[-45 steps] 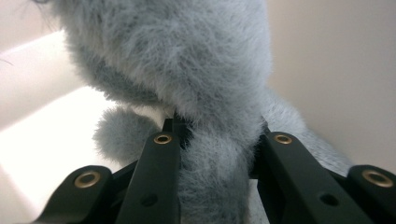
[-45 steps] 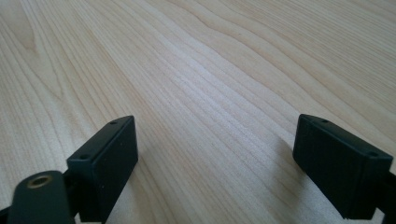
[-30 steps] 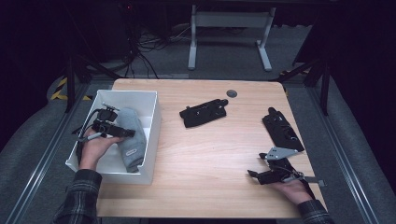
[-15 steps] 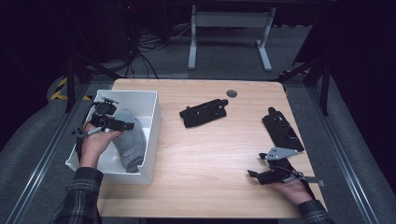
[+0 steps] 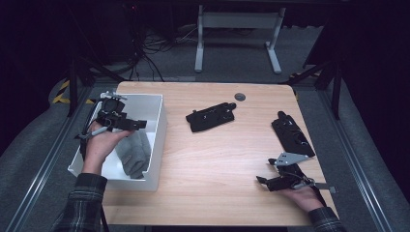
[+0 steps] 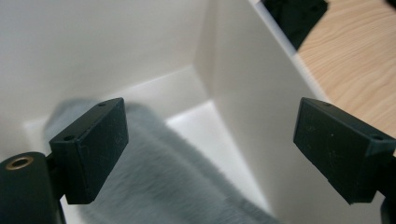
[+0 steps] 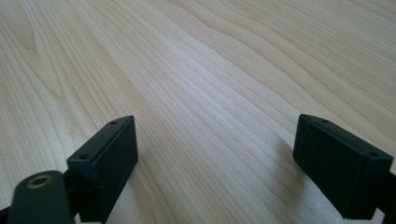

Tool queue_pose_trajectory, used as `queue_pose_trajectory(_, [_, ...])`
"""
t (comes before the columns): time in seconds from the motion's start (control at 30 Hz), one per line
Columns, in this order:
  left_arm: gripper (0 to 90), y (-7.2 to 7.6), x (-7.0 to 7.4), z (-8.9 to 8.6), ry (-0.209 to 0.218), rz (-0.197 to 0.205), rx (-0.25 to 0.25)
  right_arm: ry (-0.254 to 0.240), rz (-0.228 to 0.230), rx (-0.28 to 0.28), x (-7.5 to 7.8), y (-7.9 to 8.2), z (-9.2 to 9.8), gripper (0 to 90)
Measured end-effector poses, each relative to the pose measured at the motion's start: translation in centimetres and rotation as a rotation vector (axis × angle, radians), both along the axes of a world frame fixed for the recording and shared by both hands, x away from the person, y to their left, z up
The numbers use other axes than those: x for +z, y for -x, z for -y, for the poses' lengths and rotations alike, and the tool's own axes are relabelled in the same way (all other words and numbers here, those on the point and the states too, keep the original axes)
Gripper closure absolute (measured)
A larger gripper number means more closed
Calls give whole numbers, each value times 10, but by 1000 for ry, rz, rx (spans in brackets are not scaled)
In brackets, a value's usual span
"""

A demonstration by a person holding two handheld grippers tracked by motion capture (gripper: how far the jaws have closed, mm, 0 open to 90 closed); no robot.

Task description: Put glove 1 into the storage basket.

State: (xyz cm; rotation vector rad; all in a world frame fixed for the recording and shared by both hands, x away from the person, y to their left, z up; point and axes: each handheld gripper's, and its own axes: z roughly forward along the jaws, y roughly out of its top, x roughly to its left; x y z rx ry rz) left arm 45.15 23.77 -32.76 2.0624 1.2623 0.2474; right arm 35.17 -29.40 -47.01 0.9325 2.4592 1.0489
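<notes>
Now the left gripper [image 5: 138, 124] has just opened, empty, above the grey cloth [image 5: 133, 152] in the white box [image 5: 162, 121]; pulling away carelessly could bump its wall. The right gripper [image 5: 261, 180] rests open.

Dim room, grey floor [image 5: 232, 63], wooden table [image 5: 227, 159].

Light falls from overhead on the pale wooden table [image 5: 227, 159], while the floor and room around it lie almost black. In the left gripper view the soft grey cloth [image 6: 187, 186] blurs toward 6 o'clock; short shadows sit under the right jaws.
</notes>
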Motion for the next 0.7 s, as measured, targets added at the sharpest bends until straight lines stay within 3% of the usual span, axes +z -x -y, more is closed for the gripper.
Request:
queue_pose_trajectory(0.4, [112, 21, 29, 59, 39, 72, -116, 0, 0, 1, 0, 0, 0, 143])
queue_pose_trajectory(0.7, [112, 38, 36, 103, 60, 118, -180, 1, 0, 0, 0, 0, 0, 143])
